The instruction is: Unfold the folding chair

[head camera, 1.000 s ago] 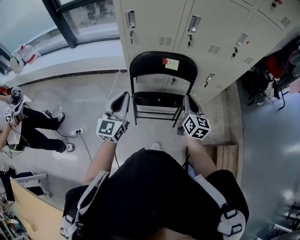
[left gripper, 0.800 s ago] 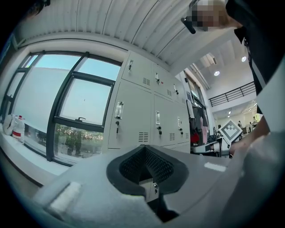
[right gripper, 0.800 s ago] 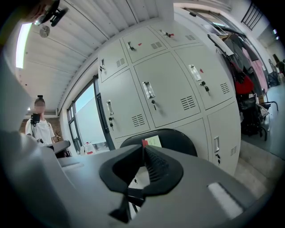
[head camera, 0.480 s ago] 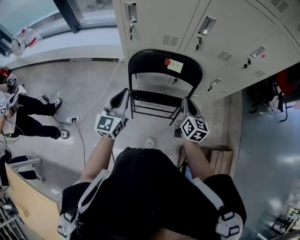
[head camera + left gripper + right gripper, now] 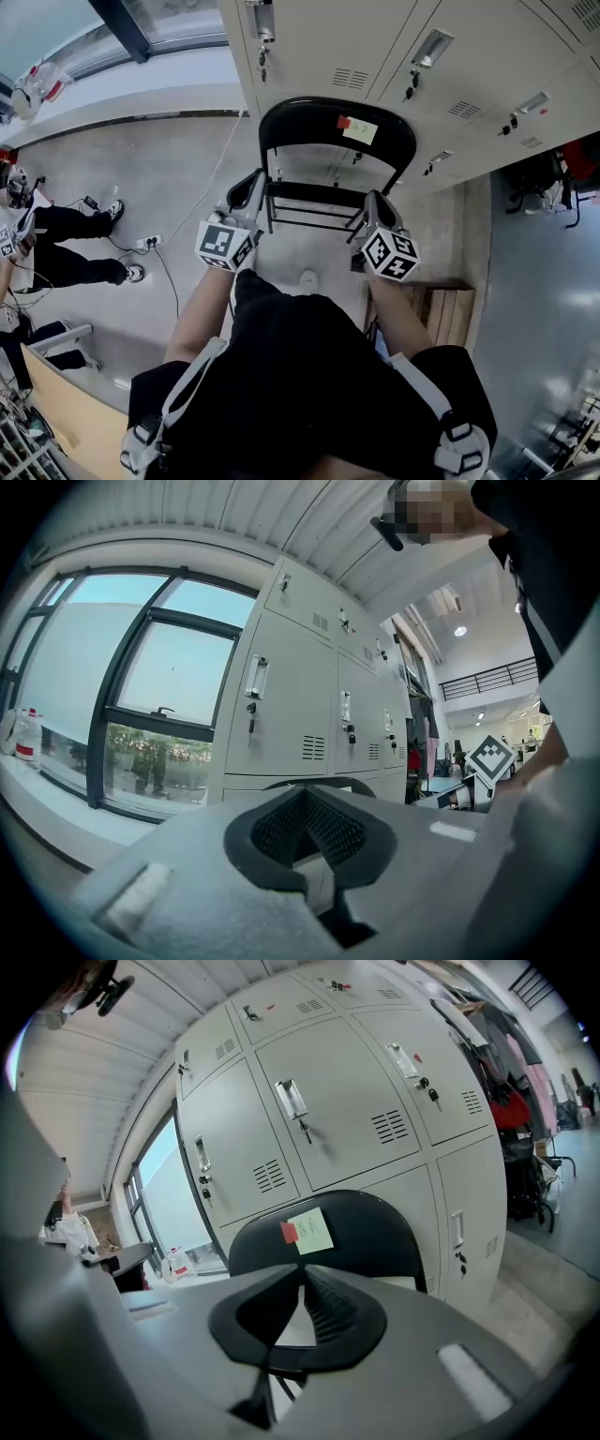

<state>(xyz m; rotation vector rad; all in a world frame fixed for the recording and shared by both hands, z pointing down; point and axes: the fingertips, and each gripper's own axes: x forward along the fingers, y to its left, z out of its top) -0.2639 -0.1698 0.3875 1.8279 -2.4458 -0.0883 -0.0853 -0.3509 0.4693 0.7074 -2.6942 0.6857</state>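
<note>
A black folding chair (image 5: 330,127) leans folded against the grey lockers, with a yellow note and a red tab on its backrest. My left gripper (image 5: 257,184) is shut with nothing in it, its tip beside the chair's left frame tube at seat height. My right gripper (image 5: 375,202) is also shut and holds nothing, close to the right frame tube. Whether either tip touches the frame I cannot tell. In the left gripper view the shut jaw tips (image 5: 305,794) hide most of the chair. In the right gripper view the backrest (image 5: 370,1237) rises behind the shut tips (image 5: 302,1274).
Grey lockers (image 5: 375,47) stand right behind the chair. A window (image 5: 56,28) and its sill run along the left. A person sits on the floor at the far left (image 5: 66,239), near a power strip with a cable (image 5: 150,242). A wooden pallet (image 5: 441,314) lies at the right.
Both grippers have moved forward and down towards the chair, from in front of the seat to right beside its side tubes. Both stay shut.
</note>
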